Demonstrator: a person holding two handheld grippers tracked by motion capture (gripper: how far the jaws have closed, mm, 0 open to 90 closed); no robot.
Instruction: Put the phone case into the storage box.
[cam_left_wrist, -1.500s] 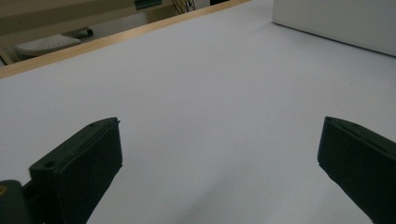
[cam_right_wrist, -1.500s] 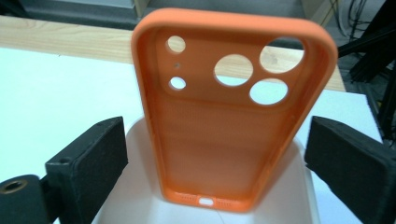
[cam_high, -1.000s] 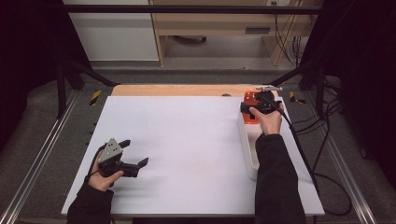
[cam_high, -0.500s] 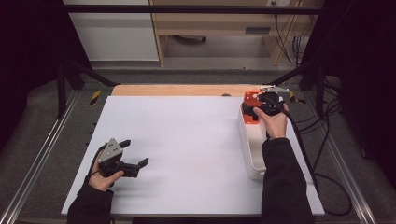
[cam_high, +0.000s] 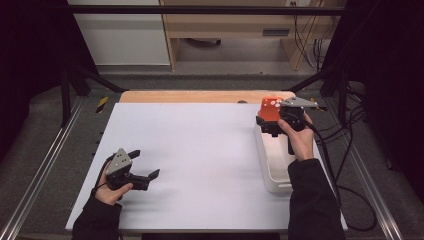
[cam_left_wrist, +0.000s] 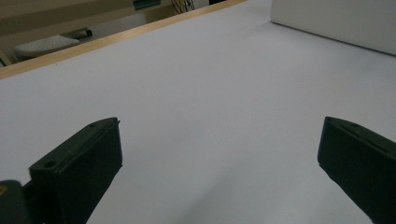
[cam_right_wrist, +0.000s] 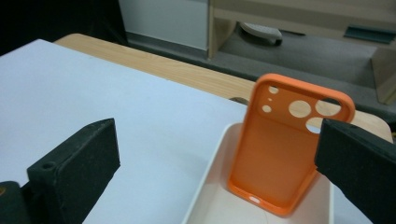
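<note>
1. Hiding much of the tray (cam_high: 272, 172) in the high view: the right forearm and right gripper (cam_high: 274, 125), leaving only the tray's left wall and near end bare.
2. Cut off at the bottom of the right gripper view: the tray's near part; far rim and left wall visible (cam_right_wrist: 205, 186).
3. Partly covered in the high view: the orange case (cam_high: 271, 107), top end showing just beyond the right gripper.
4. In the right gripper view, case (cam_right_wrist: 280, 158) standing on its bottom end inside the tray's far end, long axis near upright, tilted back, hollow inner side toward the camera, camera cutouts at the top.
5. Right gripper (cam_right_wrist: 217, 158): jaws spread wide, released, gripping nothing; right jaw overlapping the case's right edge in that view, contact unclear.
6. Left gripper (cam_high: 145, 165) low over the near left of the white table (cam_high: 200, 150), well apart from the tray.
7. Left gripper (cam_left_wrist: 219, 158): jaws spread wide, empty, pointed toward the tray's white wall (cam_left_wrist: 336, 21), cut off at top right.
</note>
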